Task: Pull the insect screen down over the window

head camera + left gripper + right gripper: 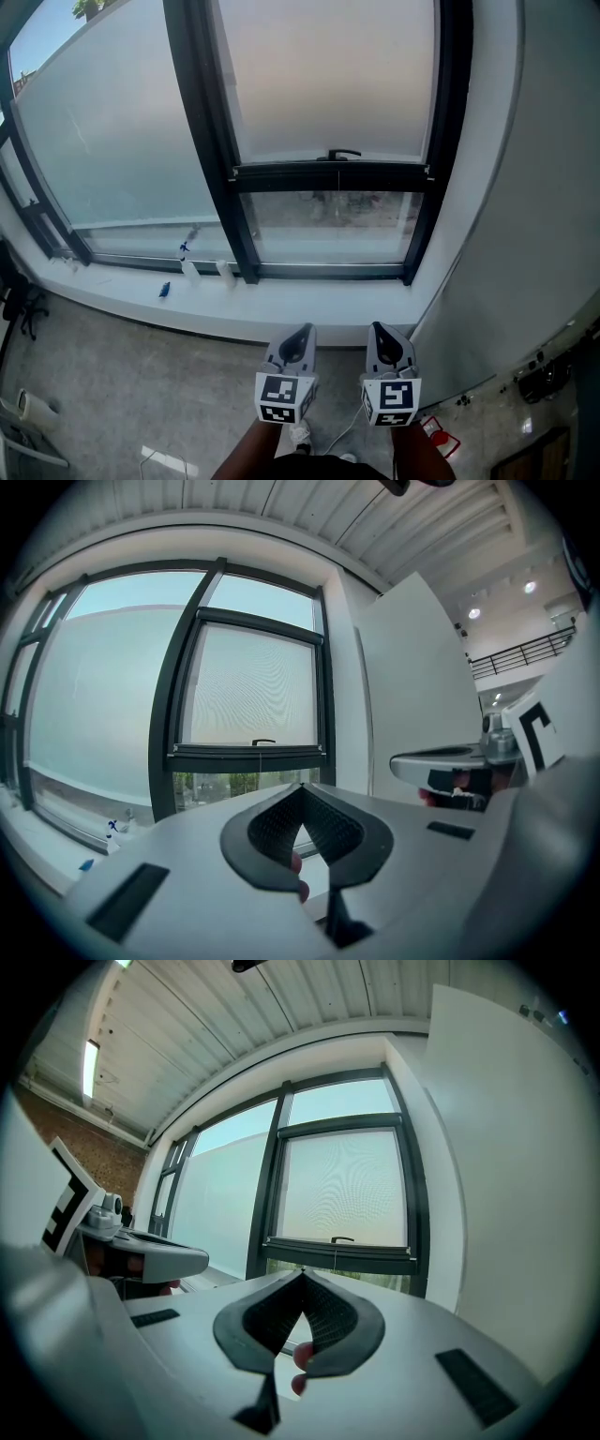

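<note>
Insect screen (pixel 328 75): matt mesh (frame (pixel 208 141): dark metal).

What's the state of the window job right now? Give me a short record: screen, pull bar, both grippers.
screen: grey mesh insect screen covers the upper part of the dark-framed window
pull bar: black pull bar with a small black handle on top, stopped above the frame's bottom
uncovered: lower glass strip, greenery visible through it
left gripper: jaws together, empty, short of the white sill
right gripper: jaws together, empty, beside the left one
contact: neither gripper touches the window
</note>
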Demonstrator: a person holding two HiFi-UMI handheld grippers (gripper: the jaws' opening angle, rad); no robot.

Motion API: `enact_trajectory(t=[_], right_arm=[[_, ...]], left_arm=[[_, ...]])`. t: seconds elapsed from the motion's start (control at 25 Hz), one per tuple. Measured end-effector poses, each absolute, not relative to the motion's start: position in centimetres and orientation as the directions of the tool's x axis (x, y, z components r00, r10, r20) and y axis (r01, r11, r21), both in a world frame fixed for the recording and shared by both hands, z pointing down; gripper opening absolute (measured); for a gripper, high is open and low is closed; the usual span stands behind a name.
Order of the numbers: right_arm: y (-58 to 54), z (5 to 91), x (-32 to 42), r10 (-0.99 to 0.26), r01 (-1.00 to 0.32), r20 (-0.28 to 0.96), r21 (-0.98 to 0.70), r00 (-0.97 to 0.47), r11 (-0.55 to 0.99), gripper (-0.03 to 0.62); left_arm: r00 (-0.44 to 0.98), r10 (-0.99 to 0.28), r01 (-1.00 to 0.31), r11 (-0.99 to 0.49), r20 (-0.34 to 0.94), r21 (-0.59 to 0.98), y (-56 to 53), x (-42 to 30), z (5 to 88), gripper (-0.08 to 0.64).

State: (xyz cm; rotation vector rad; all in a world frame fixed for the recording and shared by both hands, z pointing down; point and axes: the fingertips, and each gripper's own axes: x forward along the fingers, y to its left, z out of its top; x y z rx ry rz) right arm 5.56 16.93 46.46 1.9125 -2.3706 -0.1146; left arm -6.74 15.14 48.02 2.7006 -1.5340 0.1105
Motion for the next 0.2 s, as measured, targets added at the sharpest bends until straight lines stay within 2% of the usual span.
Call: enact_trajectory(t=[0.2], right_arm=[[15.89,46.14,5.21,-0.978,-0.970,0.015,0.124,-0.207,0.207,0.003]], left_arm=[[0.515,-0.854,-0.856,-0.517,0.078,-0.012,14.24,-6.91,47.88,0.002]])
